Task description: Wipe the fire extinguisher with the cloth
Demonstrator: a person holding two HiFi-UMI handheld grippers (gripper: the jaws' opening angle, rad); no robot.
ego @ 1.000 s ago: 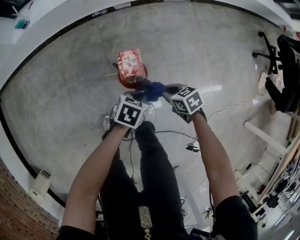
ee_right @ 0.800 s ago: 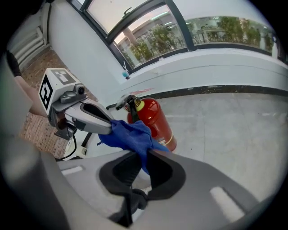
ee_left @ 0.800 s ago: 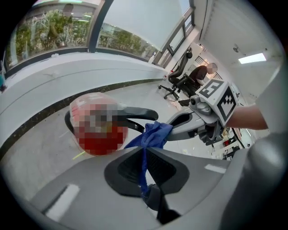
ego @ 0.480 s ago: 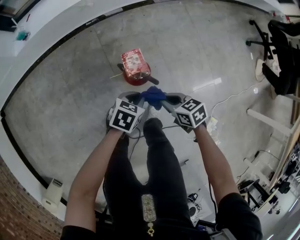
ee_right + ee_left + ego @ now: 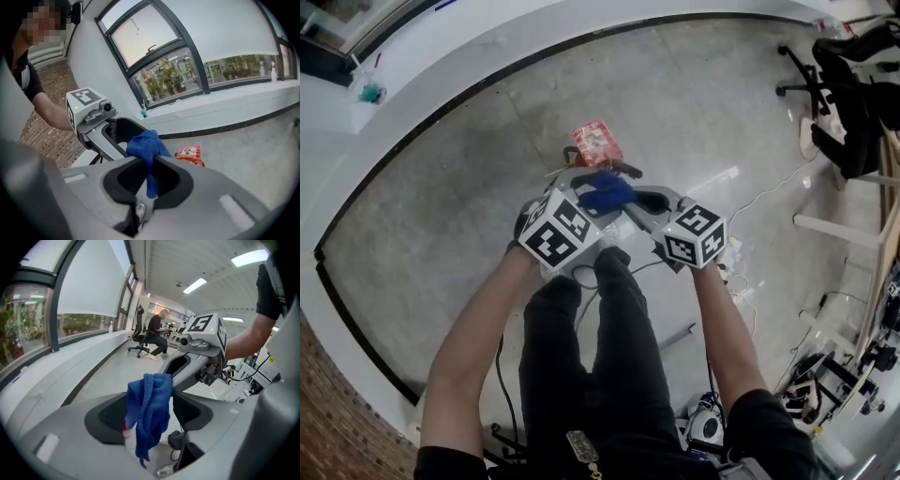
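Blue cloth (image 5: 605,192) hangs in the air above the fire extinguisher (image 5: 596,145) and on the person's side of it, touching nothing of it, so no wiping is under way. Whether the cylinder has been cleaned already cannot be told from its surface. My judgement is that the cloth is either between passes or done with.

Left of the extinguisher and nearer the person, the left claw (image 5: 150,398) stands wide apart, its jaws having just been opening. The cloth dangles in the gap between them, but neither pad presses on it. To the right of the extinguisher, also nearer the person, the right claw (image 5: 149,161) is closed on the cloth. It pinches a fold near the top, so a bunch sits above the jaws and a tail droops below.

The extinguisher rests on the grey floor (image 5: 441,206). It is red, with a red-and-white printed label (image 5: 187,152) facing up. Whether it stands upright or lies on its side is hard to tell.
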